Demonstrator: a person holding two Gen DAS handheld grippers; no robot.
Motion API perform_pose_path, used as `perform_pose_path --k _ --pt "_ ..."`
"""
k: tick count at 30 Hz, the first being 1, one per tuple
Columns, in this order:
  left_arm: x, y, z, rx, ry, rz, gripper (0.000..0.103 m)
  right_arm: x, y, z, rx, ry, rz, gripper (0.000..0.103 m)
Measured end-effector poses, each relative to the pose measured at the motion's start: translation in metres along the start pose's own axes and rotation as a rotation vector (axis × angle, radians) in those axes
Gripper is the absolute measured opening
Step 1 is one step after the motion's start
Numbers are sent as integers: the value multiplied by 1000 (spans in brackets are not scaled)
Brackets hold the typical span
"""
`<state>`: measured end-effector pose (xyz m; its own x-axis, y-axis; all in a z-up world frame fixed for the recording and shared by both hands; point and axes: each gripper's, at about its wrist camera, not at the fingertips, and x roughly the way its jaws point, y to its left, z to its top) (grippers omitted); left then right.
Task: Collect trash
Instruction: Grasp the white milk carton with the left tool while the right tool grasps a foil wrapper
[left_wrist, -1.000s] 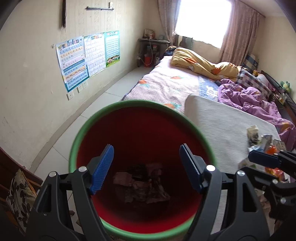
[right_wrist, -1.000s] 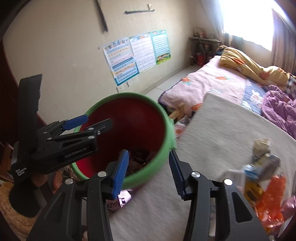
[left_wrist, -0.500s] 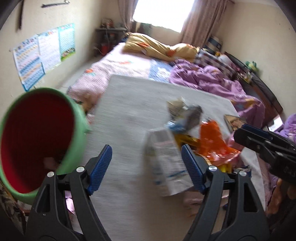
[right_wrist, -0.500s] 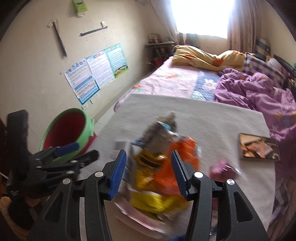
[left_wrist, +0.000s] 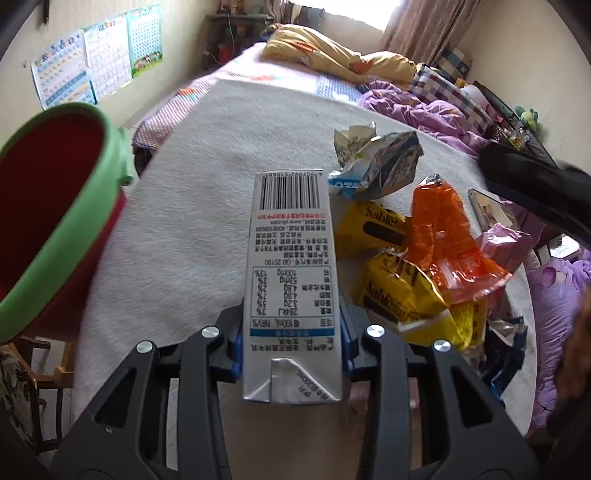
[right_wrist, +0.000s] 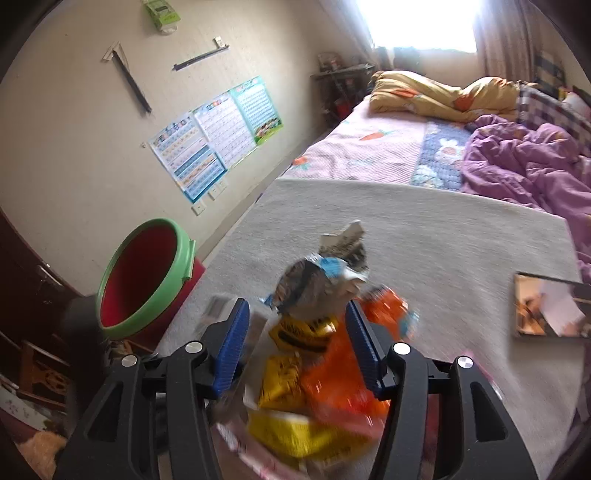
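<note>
My left gripper (left_wrist: 291, 350) is shut on a white milk carton (left_wrist: 290, 273) with a barcode, held over the grey-white table cloth (left_wrist: 184, 229). Beside it lies a pile of wrappers: yellow bags (left_wrist: 399, 295), an orange bag (left_wrist: 443, 236), a crumpled silver-blue bag (left_wrist: 384, 166). The red bin with a green rim (left_wrist: 48, 221) stands at the left edge. My right gripper (right_wrist: 299, 343) is open above the same pile, with the yellow bags (right_wrist: 291, 373) and orange bag (right_wrist: 340, 384) between its fingers. The bin (right_wrist: 144, 277) is to its left.
A bed with a pink sheet (right_wrist: 369, 147), a yellow duvet (right_wrist: 436, 96) and a purple duvet (right_wrist: 535, 162) lies beyond the table. A small framed picture (right_wrist: 546, 306) lies on the table's right. Posters (right_wrist: 218, 136) hang on the left wall. A wooden chair (left_wrist: 33, 373) stands below the bin.
My left gripper swung from over the bin to the table and closed on the milk carton. My right gripper moved from the bin to the wrapper pile, staying open.
</note>
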<state>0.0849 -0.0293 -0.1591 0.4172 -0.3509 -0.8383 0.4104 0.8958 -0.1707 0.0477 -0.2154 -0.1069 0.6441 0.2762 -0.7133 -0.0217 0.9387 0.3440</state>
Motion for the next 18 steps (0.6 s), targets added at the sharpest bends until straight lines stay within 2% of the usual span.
perform_pose_path --k 5,10,11,13,16,18 --pt "-21 8 -9 -16 -28 46 36 37 -6 13 27 56 -17 56" --pt "-30 16 -20 -41 -36 63 36 60 -10 17 72 99 8 58" --pt "-30 18 -21 -46 -35 63 36 63 -10 17 74 102 12 56" --pt "-32 21 -23 -49 -34 63 36 68 -8 17 73 117 21 32" --pt "-32 23 -23 -49 -37 60 36 63 -6 16 77 100 42 22" --pt "-33 23 -21 -47 -44 60 36 54 -4 17 74 72 55 21"
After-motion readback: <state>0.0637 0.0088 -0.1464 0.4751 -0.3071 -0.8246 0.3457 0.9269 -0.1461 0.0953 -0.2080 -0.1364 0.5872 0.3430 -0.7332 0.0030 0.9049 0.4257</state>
